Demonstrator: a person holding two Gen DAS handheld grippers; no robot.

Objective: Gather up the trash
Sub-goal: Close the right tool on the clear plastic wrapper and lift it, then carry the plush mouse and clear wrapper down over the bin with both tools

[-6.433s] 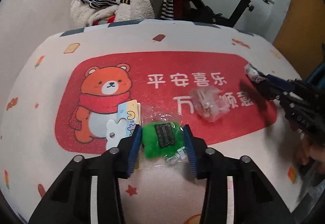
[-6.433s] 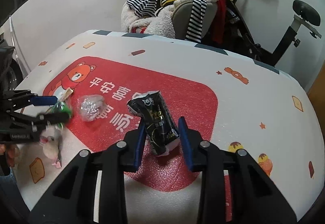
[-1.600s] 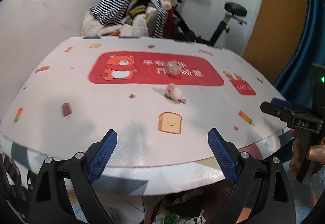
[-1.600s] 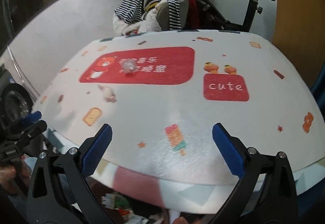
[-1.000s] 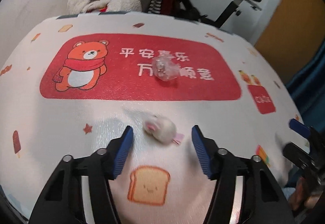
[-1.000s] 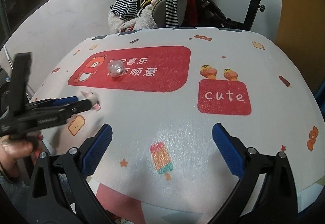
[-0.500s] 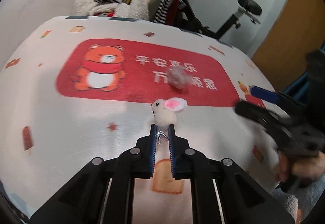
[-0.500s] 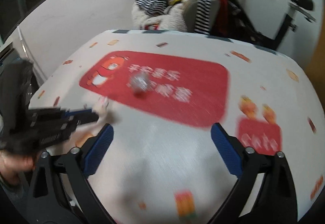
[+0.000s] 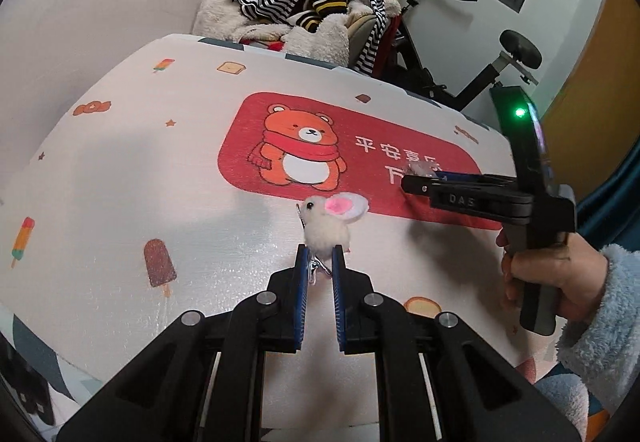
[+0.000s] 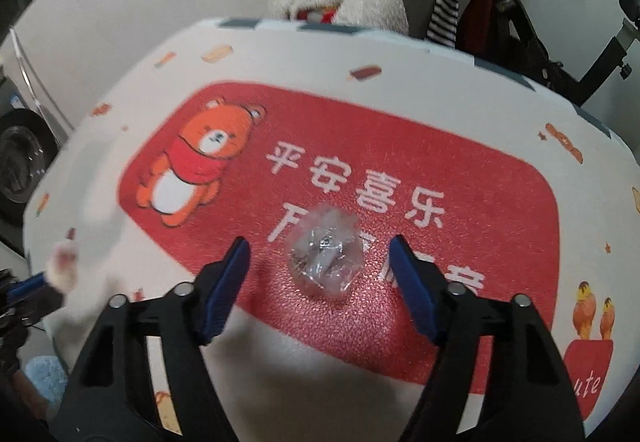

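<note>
On the desk [image 9: 120, 169] with its white cloth and red bear panel, two scraps remain. My left tool [image 9: 319, 262] is clamped on the small white fluffy mouse toy [image 9: 328, 224], raised off the cloth. My right tool [image 10: 320, 258] is closing around the crumpled clear plastic wrapper [image 10: 325, 256], pads not yet touching. Neither, I judge, is binned yet.

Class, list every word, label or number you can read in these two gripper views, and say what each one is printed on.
"平安喜乐": white characters on the red panel of the table mat.
Second row of characters beneath: starts like "万", the rest hidden by the crumpled clear wrapper and the right gripper, so unreadable.
"ute": tail of a word on the small red patch, cut off by the gripper.
"DAS": embossed on the right gripper's black body.
</note>
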